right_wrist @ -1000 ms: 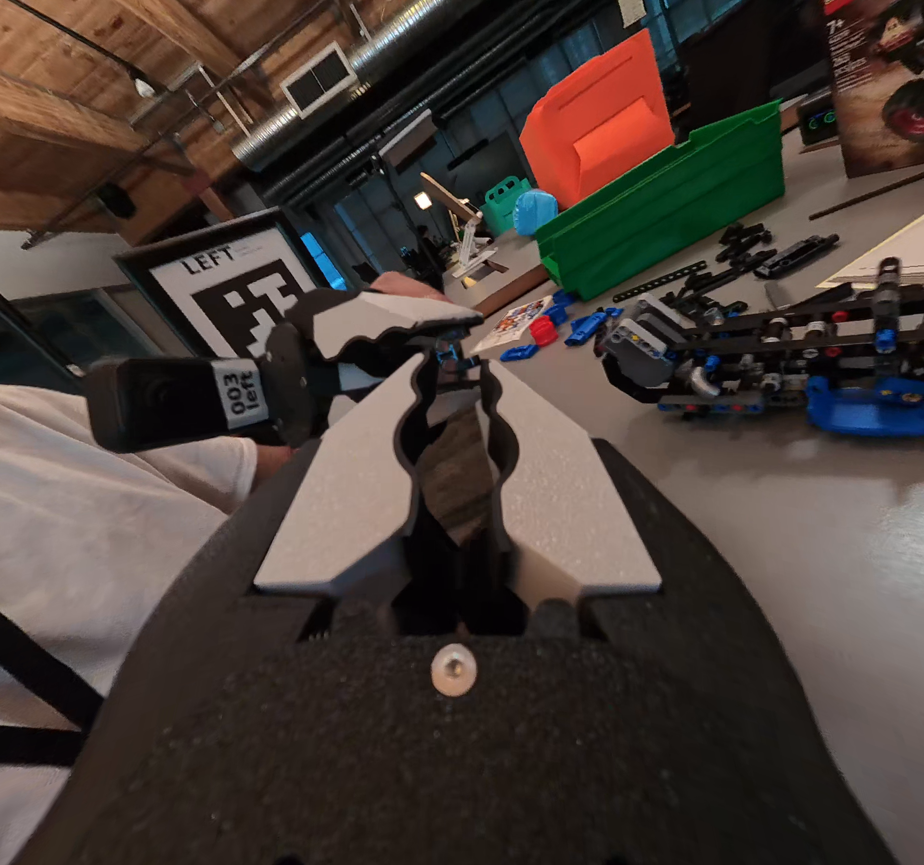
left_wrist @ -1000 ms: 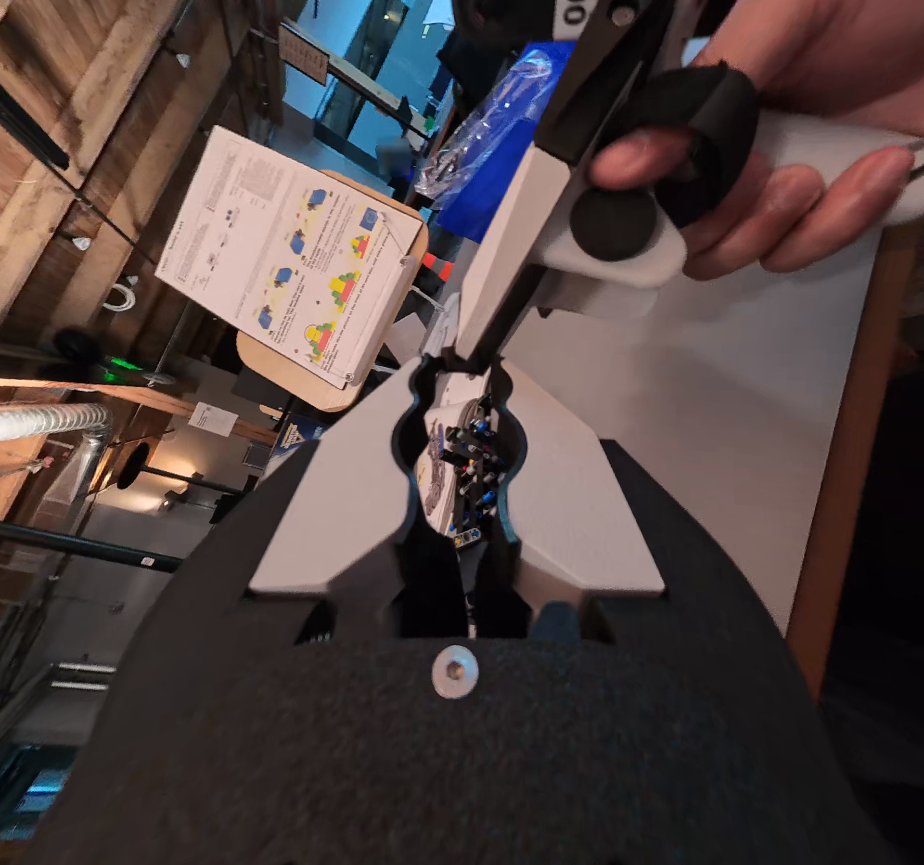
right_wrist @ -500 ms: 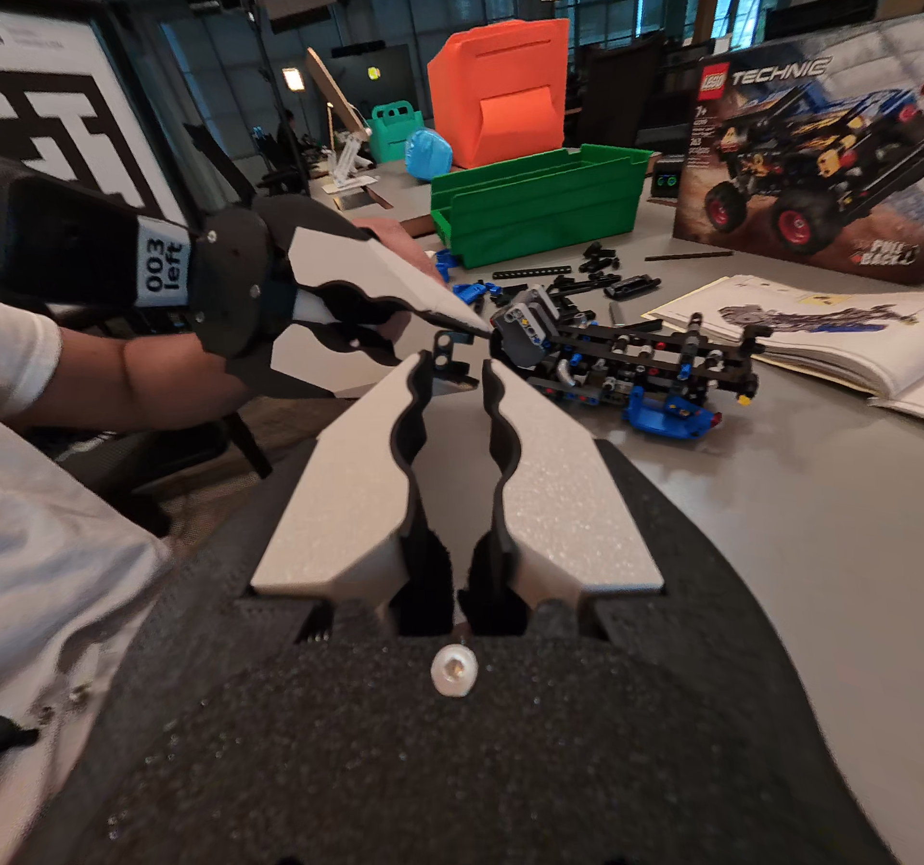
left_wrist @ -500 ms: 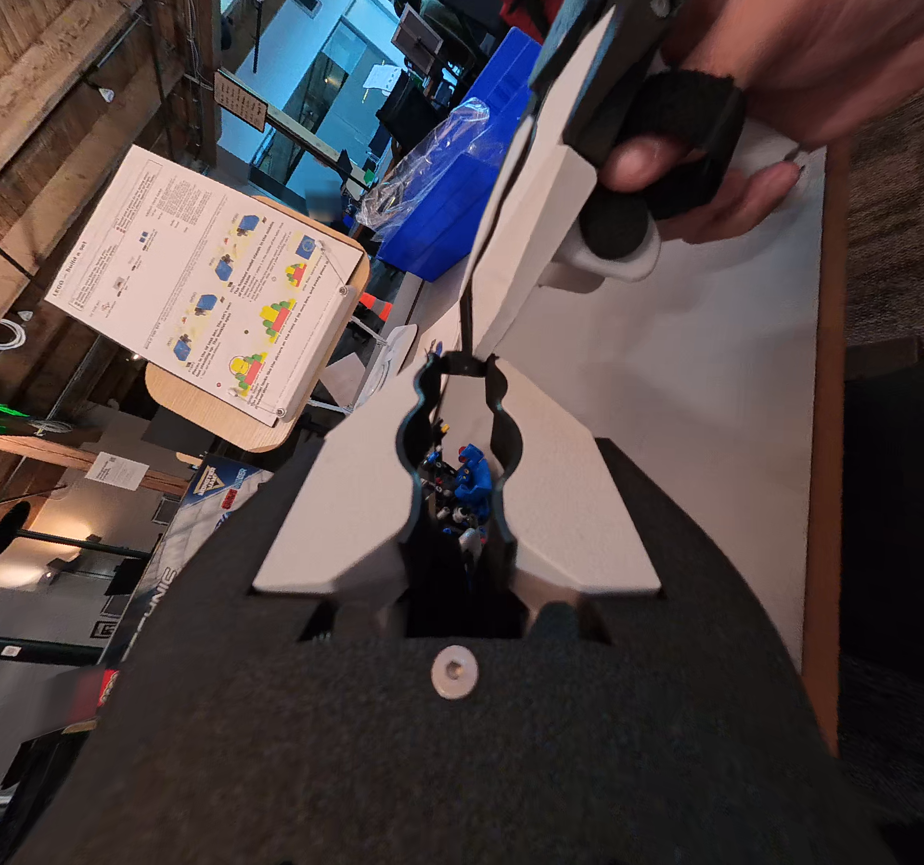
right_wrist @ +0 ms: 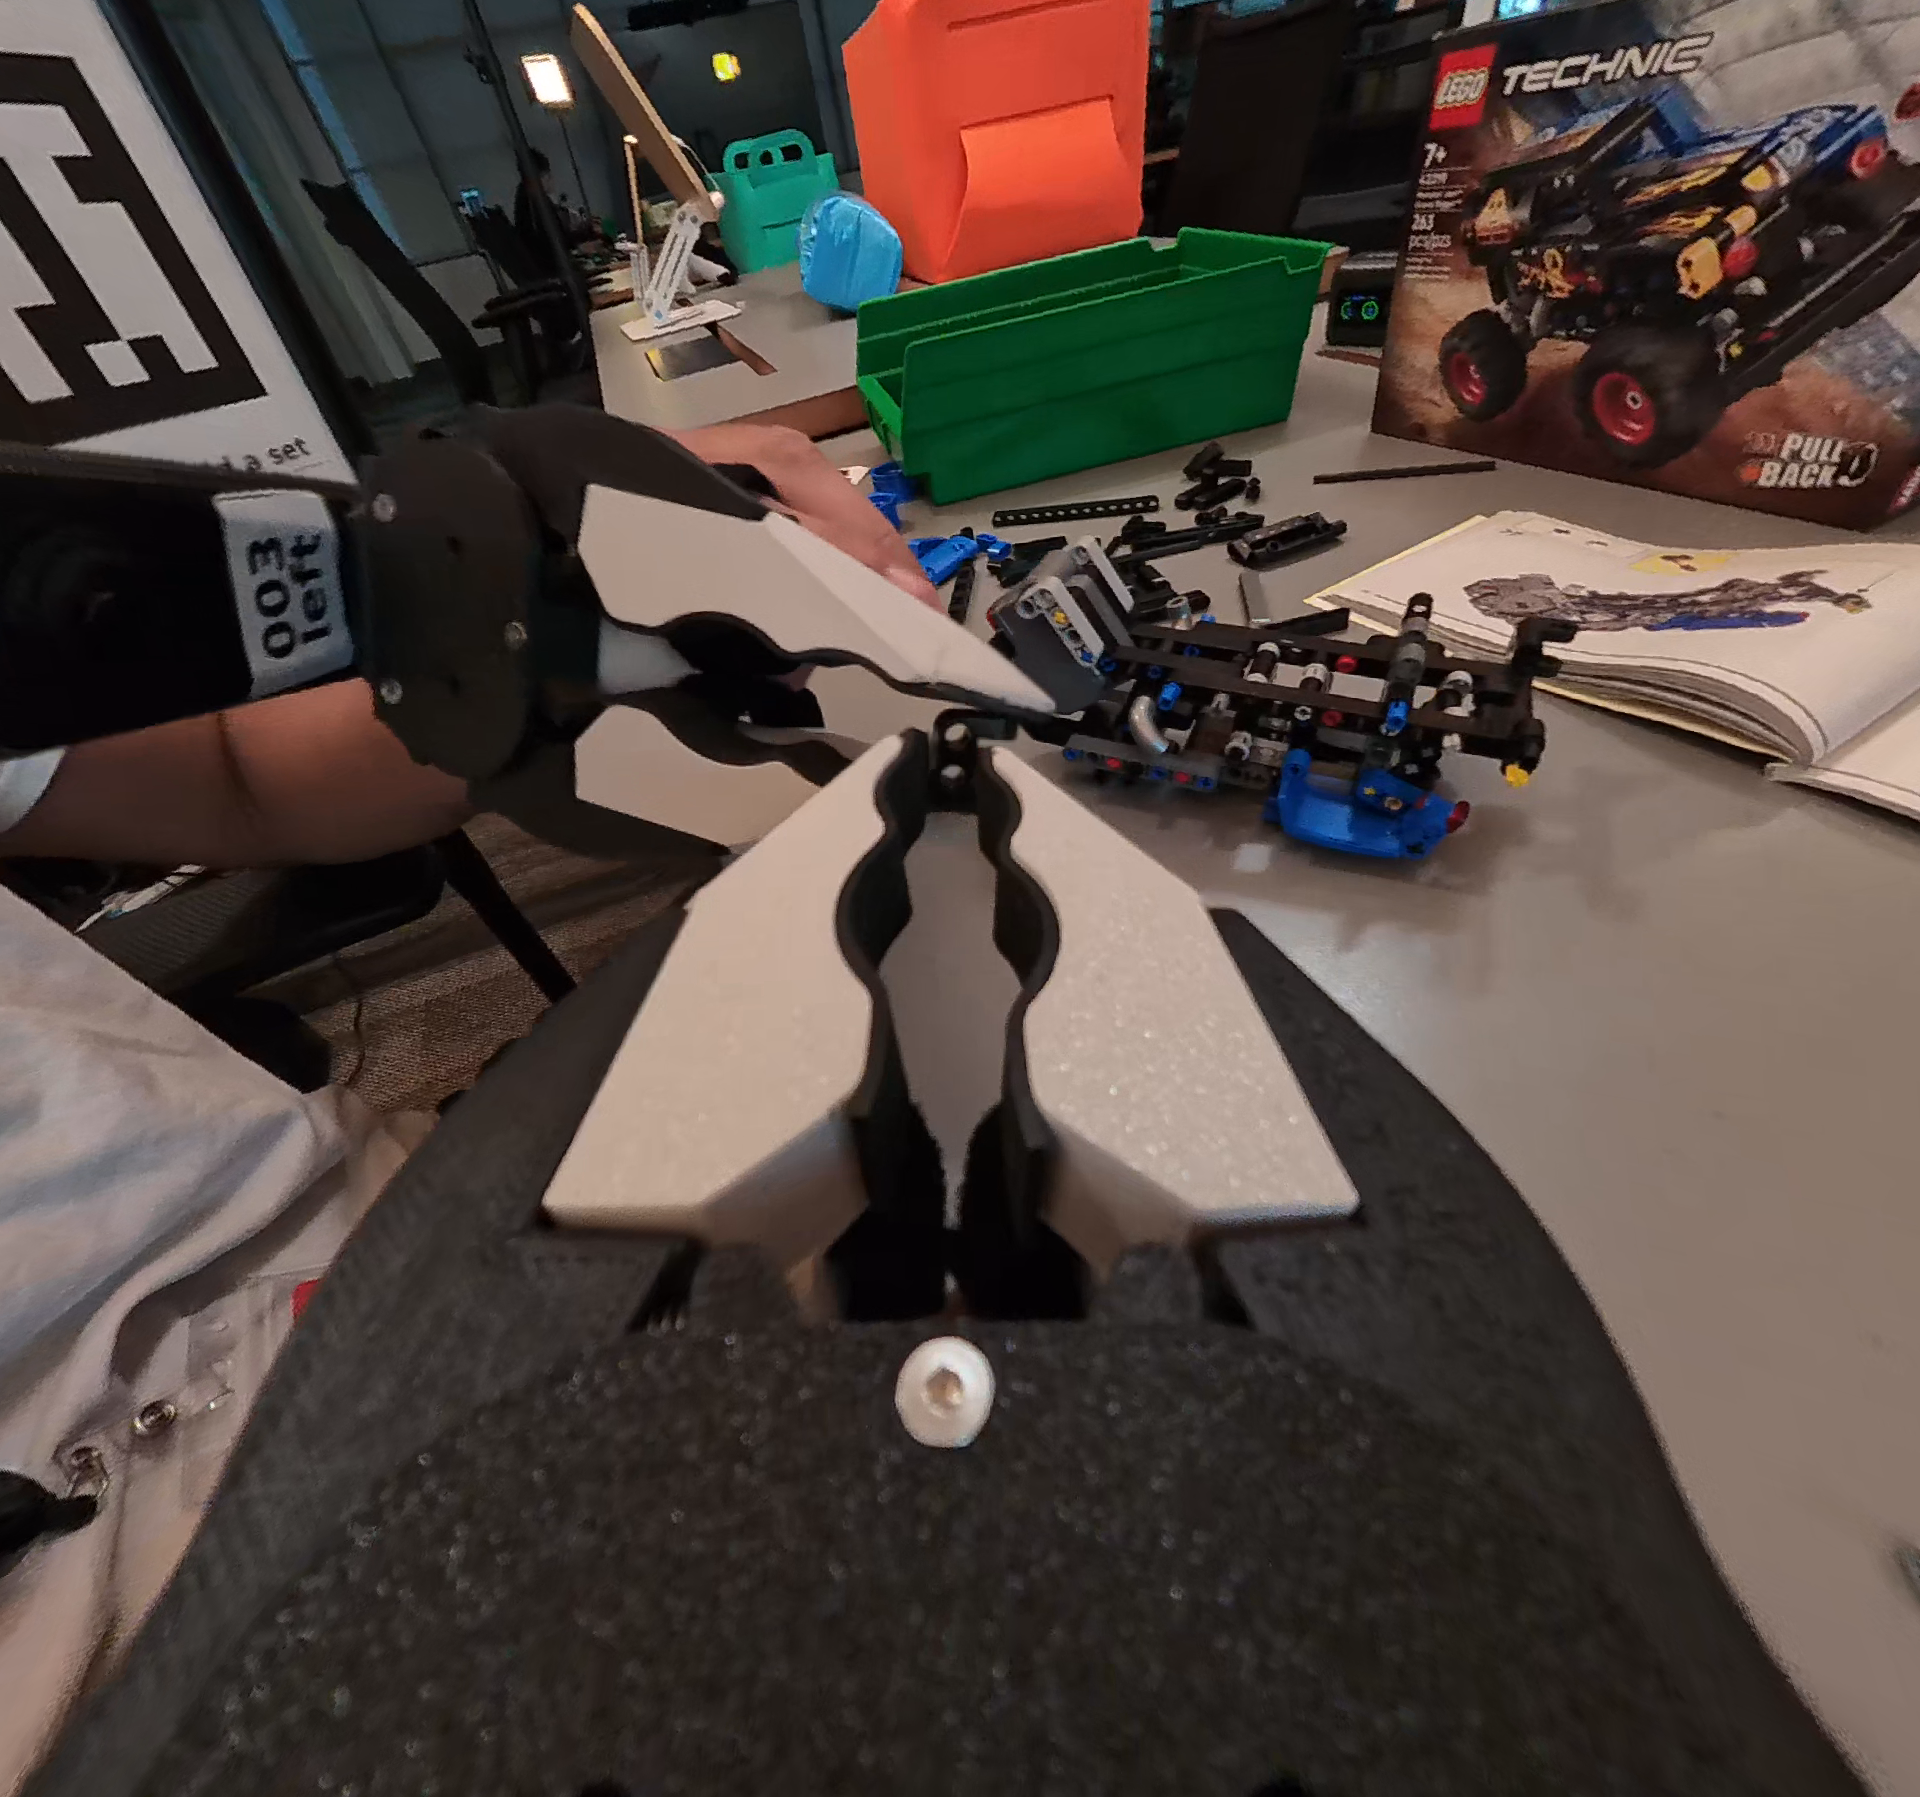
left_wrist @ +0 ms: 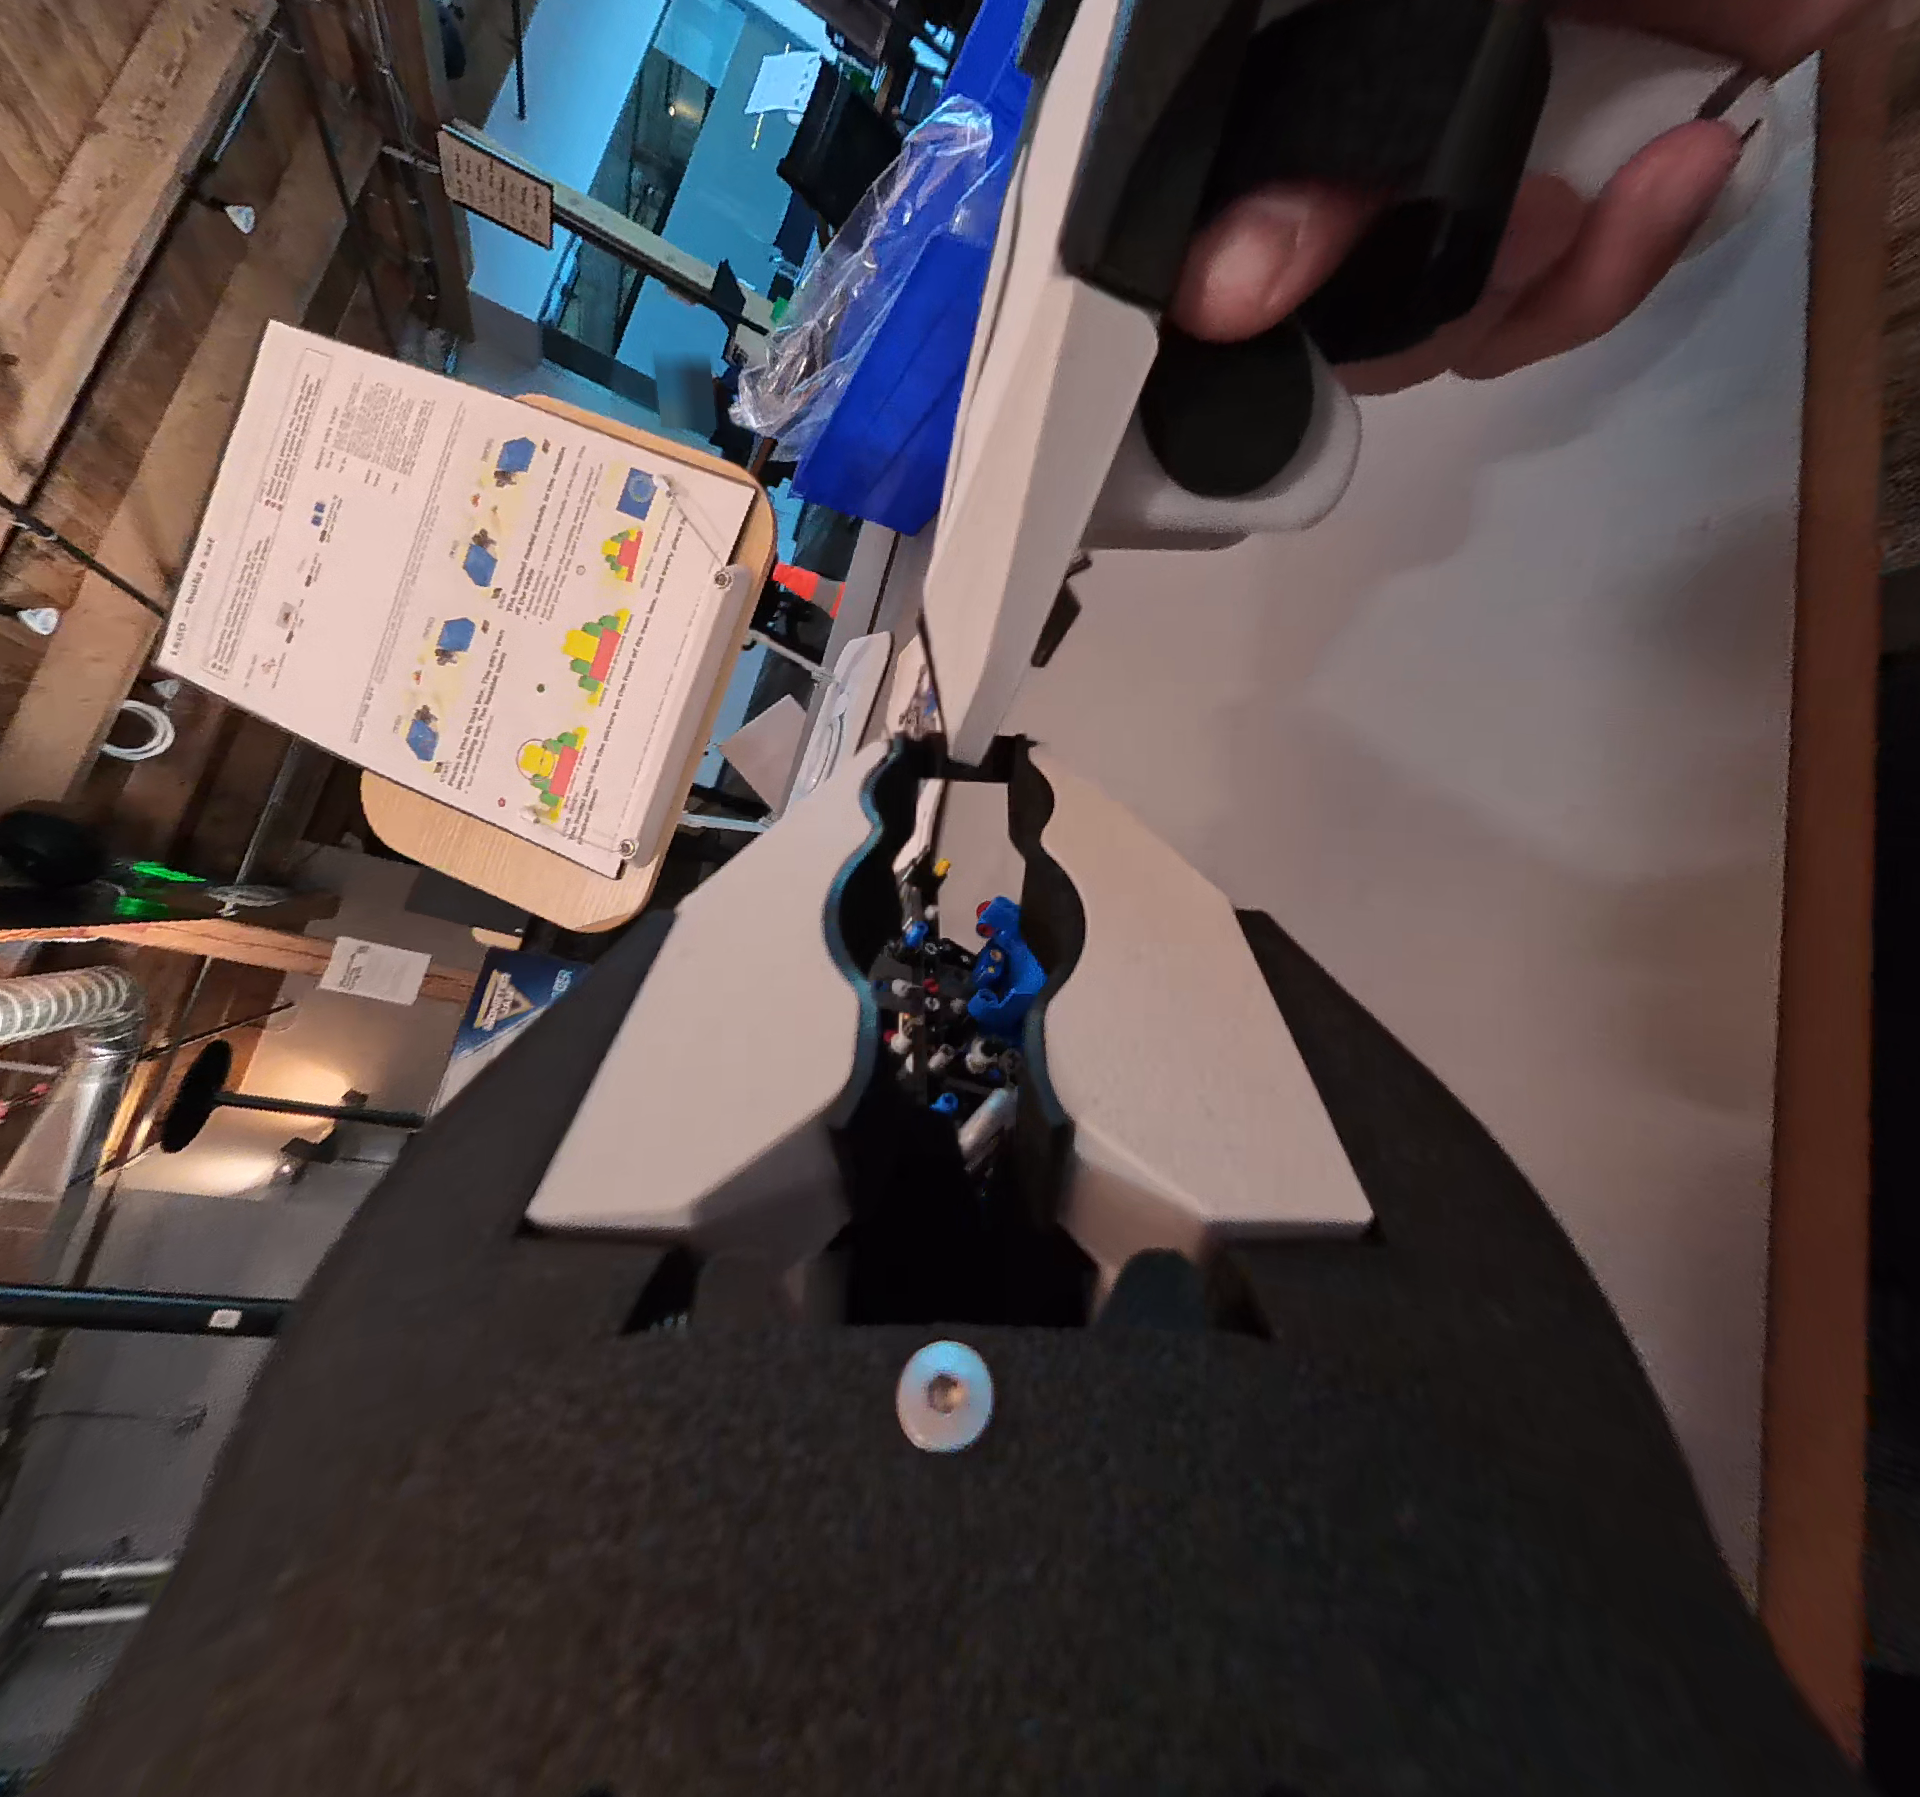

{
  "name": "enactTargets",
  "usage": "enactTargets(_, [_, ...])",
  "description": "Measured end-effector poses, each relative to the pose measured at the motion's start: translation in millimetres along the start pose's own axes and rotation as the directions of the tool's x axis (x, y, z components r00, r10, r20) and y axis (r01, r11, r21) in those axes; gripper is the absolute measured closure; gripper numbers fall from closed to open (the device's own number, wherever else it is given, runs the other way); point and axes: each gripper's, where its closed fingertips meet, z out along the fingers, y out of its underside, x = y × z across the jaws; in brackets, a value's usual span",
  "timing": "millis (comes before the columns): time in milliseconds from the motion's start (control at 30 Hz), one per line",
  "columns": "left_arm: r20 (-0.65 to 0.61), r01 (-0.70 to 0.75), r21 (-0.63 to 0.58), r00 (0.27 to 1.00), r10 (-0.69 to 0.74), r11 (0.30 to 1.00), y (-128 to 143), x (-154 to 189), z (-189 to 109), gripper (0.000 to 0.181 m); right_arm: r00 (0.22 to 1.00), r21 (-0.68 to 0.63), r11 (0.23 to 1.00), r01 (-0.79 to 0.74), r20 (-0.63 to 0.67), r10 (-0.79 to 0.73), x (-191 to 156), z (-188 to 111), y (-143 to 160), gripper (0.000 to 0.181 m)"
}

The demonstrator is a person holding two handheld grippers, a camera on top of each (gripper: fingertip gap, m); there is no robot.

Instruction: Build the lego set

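Note:
A small black lego piece (right_wrist: pixel 957 748) sits between my right gripper's (right_wrist: pixel 954 760) nearly closed tips. My left gripper (right_wrist: pixel 1023 700) comes in from the left, and its closed tips meet the same piece at its far end. In the left wrist view the piece (left_wrist: pixel 968 771) bridges the left gripper's (left_wrist: pixel 966 762) tips, and the right gripper's fingers (left_wrist: pixel 1023 542) reach down onto it from above. The partly built black chassis with a blue end (right_wrist: pixel 1299 698) lies on the grey table (right_wrist: pixel 1558 1020) just behind the tips. It also shows through the finger gap in the left wrist view (left_wrist: pixel 961 999).
An open instruction booklet (right_wrist: pixel 1662 625) lies right of the chassis, with the set's box (right_wrist: pixel 1662 220) standing behind. A green bin (right_wrist: pixel 1081 355), an orange container (right_wrist: pixel 997 106) and loose black and blue pieces (right_wrist: pixel 1195 511) are at the back. A printed sheet on a board (left_wrist: pixel 468 584) and a blue bin (left_wrist: pixel 904 345) stand beyond the table. The tips of both grippers are at nearly the same place.
Both grippers have stayed tip to tip on the small piece and moved together toward the chassis. The right wrist view has swung right and down onto the table.

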Motion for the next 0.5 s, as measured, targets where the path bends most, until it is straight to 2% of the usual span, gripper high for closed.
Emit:
enactTargets(267, [-0.036, 0.039, 0.007, 0.999, -0.038, 0.999, -1.8, 5.2, 2.7, 0.167, 0.987, 0.000, 0.992, -0.125, 0.099, 0.124, -0.6, -1.1, 3.9, 0.175])
enactTargets(367, [-0.125, 0.115, -0.006, 0.985, -0.115, 0.993, 3.2, 7.5, 1.1, 0.164, 0.989, 0.006, 0.992, -0.123, 0.083, 0.122, 7.5, -2.5, 4.2, 0.175])
enactTargets(500, [-0.307, 0.245, -0.035, 0.920, -0.243, 0.969, 27.2, -16.8, -9.1, 0.160, 0.999, 0.005, 0.999, -0.044, -0.020, 0.044, 29.9, -14.5, 3.5, 0.175])
